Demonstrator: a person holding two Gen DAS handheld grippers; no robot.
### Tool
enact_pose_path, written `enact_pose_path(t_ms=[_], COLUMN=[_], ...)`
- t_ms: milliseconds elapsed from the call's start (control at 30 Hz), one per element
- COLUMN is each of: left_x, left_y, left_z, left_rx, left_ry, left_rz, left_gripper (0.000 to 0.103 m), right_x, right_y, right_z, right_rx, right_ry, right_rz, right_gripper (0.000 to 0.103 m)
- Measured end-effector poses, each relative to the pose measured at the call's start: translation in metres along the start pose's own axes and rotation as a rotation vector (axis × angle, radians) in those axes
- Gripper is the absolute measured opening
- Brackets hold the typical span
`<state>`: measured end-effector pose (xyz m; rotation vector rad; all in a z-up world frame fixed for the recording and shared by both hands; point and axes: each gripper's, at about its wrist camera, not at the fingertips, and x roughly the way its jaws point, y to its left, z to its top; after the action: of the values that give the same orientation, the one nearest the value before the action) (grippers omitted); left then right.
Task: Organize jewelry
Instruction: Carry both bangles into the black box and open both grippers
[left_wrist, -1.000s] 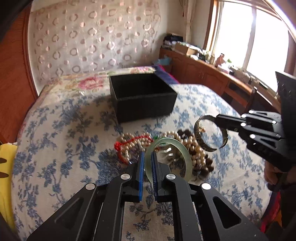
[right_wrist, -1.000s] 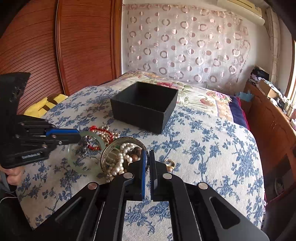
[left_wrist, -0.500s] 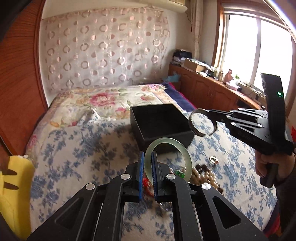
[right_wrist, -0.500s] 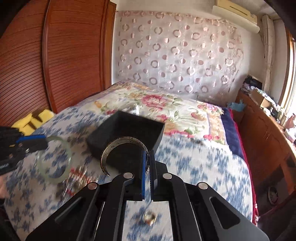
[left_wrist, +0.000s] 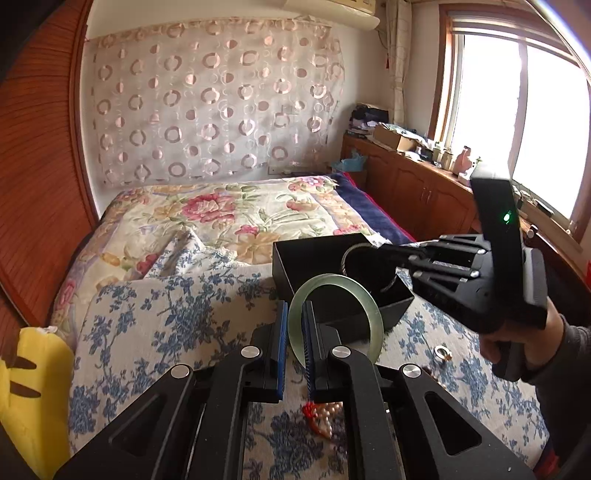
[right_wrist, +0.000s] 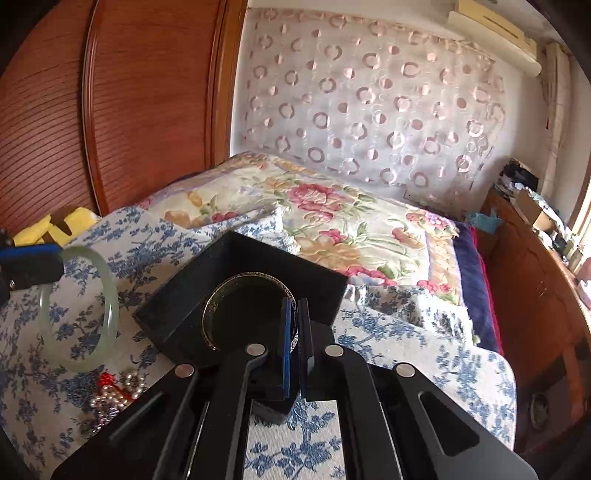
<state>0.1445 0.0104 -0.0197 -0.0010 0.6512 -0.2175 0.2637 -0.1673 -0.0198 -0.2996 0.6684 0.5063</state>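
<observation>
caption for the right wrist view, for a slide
Right gripper holds a metal bangle over the open black box; the left gripper's green jade bangle waits alongside.

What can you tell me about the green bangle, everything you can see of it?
The green bangle is a smooth, pale, translucent closed ring that looks like jade or glass. It stands upright on edge, pinched at its lower rim between the blue pads of the left tongs, which are shut on it. It hangs in the air above the blue-flowered cloth, just short of the black box and touching neither.
</observation>
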Motion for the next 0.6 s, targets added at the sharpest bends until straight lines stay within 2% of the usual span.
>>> enact_pose_path(t_ms=[267,600], left_x=[0.028,0.073], left_y=[-0.001,-0.017], left_z=[0.012,0.028], left_rx=[0.012,0.043], left_ry=[0.031,0.085], left_rz=[-0.008,-0.033], left_gripper=[0.007,0.007], right_x=[-0.002,-0.027], right_y=[-0.005,-0.052], right_z=[-0.003,-0.017], right_rx=[0.017,0.101], right_ry=[-0.014,-0.051], right_rz=[0.082,0.035], right_gripper=[0.008,0.008])
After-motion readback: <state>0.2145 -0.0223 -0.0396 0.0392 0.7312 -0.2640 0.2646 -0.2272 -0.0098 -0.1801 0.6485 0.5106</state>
